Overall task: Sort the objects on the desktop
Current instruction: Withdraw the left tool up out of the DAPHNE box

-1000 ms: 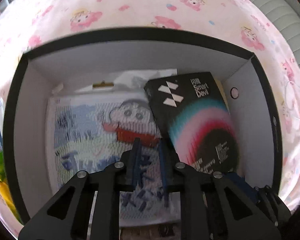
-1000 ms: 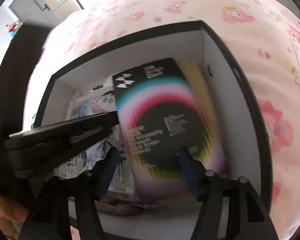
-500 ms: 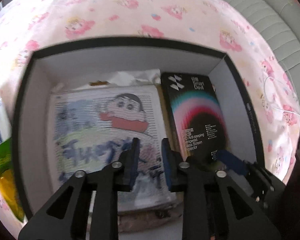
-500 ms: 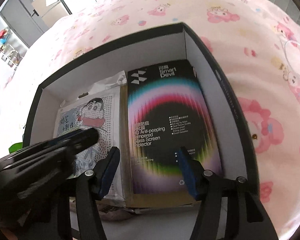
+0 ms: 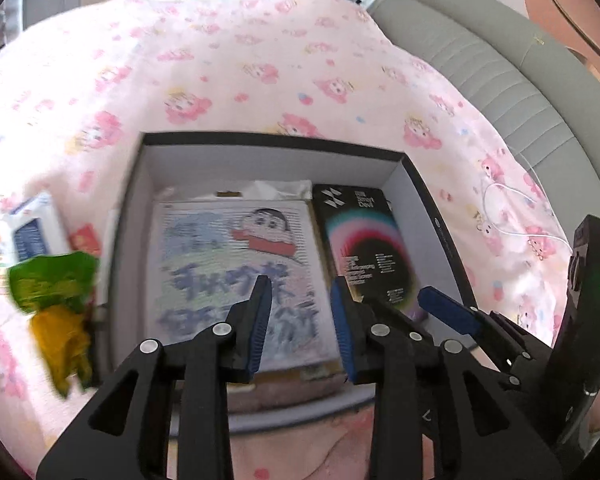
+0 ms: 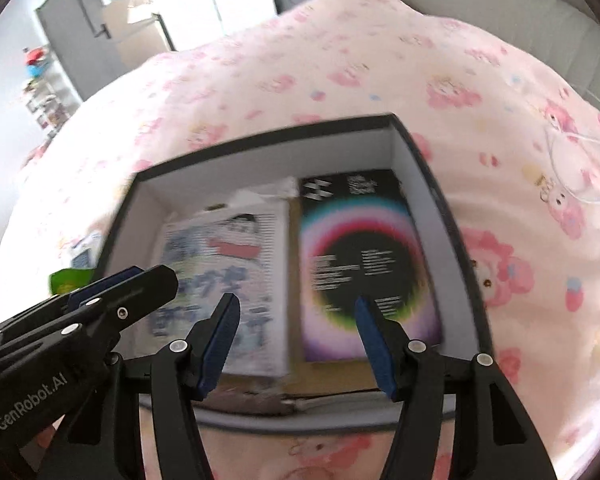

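A black-rimmed box [image 5: 276, 142] [image 6: 260, 140] with white inner walls lies on a pink patterned sheet. Inside it, a cartoon-printed flat pack [image 5: 236, 264] [image 6: 224, 256] lies on the left and a black screen-protector box with a rainbow ring [image 5: 364, 244] [image 6: 368, 256] on the right. My left gripper [image 5: 300, 294] hovers above the cartoon pack, its jaws opening with nothing between them. My right gripper [image 6: 296, 316] hangs open above the two packs and holds nothing. Each gripper shows at the edge of the other's view.
Left of the box lie a green and yellow wrapper [image 5: 52, 292] [image 6: 70, 278], a white and blue pack [image 5: 30, 232] and a small red item [image 5: 85, 236]. A white cable [image 5: 512, 216] [image 6: 572, 160] lies on the sheet at right. A grey padded headboard [image 5: 500, 68] runs behind.
Both grippers have lifted up and back out of the box. The black screen-protector box now lies flat inside, free of the right gripper. The left jaws have parted.
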Demonstrator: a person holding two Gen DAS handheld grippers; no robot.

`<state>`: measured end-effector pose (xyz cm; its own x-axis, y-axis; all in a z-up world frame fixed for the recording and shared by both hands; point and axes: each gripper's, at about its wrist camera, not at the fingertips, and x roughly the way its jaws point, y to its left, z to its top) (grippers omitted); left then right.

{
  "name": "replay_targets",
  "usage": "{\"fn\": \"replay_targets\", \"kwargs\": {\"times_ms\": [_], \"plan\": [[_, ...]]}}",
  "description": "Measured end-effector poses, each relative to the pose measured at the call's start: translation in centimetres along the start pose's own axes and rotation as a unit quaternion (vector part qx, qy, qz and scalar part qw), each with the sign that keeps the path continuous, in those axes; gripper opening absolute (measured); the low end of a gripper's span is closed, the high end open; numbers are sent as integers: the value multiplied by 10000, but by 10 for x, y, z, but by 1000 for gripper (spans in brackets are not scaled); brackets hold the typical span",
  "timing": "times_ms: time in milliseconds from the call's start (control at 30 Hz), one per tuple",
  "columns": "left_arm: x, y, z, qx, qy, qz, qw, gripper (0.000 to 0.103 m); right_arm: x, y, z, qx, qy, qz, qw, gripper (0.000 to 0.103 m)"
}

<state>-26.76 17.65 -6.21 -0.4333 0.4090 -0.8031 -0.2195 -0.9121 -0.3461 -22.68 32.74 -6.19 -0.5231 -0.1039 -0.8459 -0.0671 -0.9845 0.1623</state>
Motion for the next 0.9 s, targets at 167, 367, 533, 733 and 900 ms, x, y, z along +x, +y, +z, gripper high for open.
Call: {"fn": "replay_targets", "kwargs": {"times_ms": [167, 367, 533, 733, 900], "plan": [[-52, 14, -22, 74, -240, 0, 9997, 43, -23, 24, -18, -36, -282, 152, 9995, 57], [-114, 27, -65, 371, -556, 182, 9976, 43, -53, 51, -57, 271, -361, 617, 9971, 57], [-161, 45, -96, 329, -874, 225, 9954, 43, -88, 100, -78, -208, -541, 589, 9966, 57], [-210, 85, -125, -18, -1124, 155, 9935, 44, -109, 155, -99, -548, -662, 800, 9931, 57], [-233, 114, -144, -170, -1212, 261, 9921, 44, -111, 194, -115, -879, -639, 878, 9902, 57]]}}
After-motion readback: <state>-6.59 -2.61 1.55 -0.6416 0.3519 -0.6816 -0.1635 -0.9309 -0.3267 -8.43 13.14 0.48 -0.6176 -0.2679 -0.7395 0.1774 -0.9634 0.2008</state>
